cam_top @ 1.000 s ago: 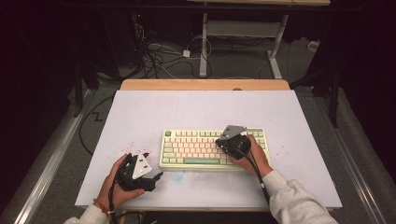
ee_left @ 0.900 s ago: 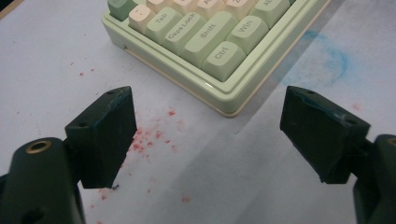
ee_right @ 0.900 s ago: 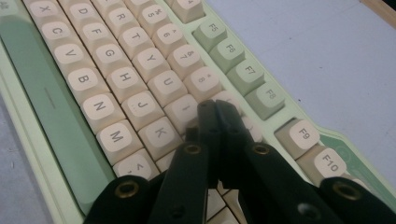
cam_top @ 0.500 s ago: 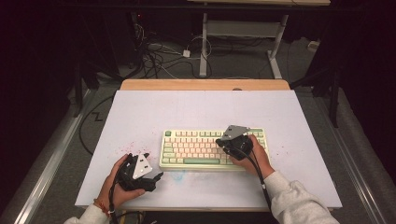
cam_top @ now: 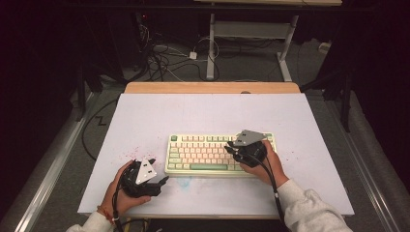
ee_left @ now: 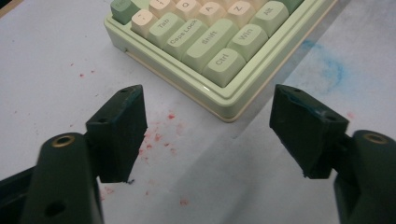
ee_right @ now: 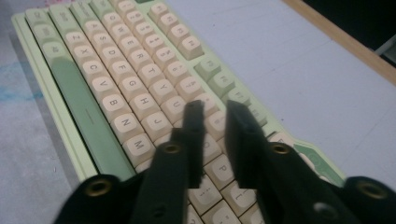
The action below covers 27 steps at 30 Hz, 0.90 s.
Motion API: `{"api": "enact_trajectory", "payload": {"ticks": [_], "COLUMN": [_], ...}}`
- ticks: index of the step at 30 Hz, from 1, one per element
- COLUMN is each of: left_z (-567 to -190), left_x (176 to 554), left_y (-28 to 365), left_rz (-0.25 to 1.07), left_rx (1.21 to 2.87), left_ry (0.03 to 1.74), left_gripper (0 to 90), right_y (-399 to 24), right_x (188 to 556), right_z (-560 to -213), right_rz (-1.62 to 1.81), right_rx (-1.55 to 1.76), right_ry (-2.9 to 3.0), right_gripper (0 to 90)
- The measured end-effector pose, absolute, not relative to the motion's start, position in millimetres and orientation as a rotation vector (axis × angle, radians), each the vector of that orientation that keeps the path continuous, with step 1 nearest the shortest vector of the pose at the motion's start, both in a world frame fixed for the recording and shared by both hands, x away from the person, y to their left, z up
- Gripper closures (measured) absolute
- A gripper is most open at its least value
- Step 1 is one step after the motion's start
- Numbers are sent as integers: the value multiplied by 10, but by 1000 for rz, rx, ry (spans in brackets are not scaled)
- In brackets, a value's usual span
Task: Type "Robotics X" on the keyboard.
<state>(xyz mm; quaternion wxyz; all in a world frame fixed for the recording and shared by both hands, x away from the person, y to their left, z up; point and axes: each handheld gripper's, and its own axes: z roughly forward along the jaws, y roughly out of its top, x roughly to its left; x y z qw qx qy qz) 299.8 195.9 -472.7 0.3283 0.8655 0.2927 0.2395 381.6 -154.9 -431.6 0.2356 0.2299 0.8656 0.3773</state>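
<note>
Squarely across the white counter [cam_top: 203,113] lies a pale green rectangular keyboard with cream keycaps [cam_top: 203,154], its long axis running left to right and its green space bar along the edge nearest the person. Legible keycaps include Tab, Caps Lock, Shift, Ctrl, Win and Alt at its left end, plus letter rows. The right gripper [ee_right: 212,116] hovers over the keyboard's right part; its fingers have just been opening and stand slightly apart with nothing between them. The left gripper [ee_left: 208,126] sits just left of the keyboard's near-left corner, fingers wide apart though just closing a little, holding nothing.
</note>
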Motion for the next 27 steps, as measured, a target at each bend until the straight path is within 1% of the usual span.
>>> {"api": "enact_trajectory", "payload": {"ticks": [3, 5, 7, 10, 12, 13, 14, 17, 19, 27], "left_z": [-4730, -4735, -4733, -4729, -4728, -4728, -4728, -4722, -4724, -4717], "left_x": [2999, 3000, 2999, 2999, 2998, 2997, 2996, 2997, 3000, 3009], "left_y": [1955, 1949, 1947, 1948, 1949, 1949, 1948, 1943, 1941, 1935], "left_rz": [628, 631, 634, 636, 629, 625, 619, 597, 590, 588], "left_rx": [2271, 2276, 2274, 2273, 2273, 2276, 2275, 2276, 2275, 2273], "left_ry": [768, 770, 769, 769, 767, 764, 762, 757, 760, 768], "left_gripper": [269, 264, 257, 254, 256, 271, 299, 316, 319, 344], "right_y": [-1607, -1642, -1669, -1709, -1742, -1762, -1785, -1862, -1912, -2144], "right_x": [3770, 3735, 3713, 3663, 3627, 3611, 3598, 3541, 3503, 3354], "right_z": [-4286, -4274, -4270, -4268, -4261, -4254, -4248, -4232, -4228, -4244], "right_rz": [1078, 1092, 1099, 1089, 1094, 1094, 1100, 1131, 1133, 1142], "right_rx": [619, 612, 603, 602, 601, 607, 612, 625, 628, 668], "right_ry": [2332, 2305, 2305, 2279, 2259, 2244, 2240, 2210, 2193, 2128], "right_gripper": [571, 537, 477, 423, 378, 357, 346, 324, 304, 279]}}
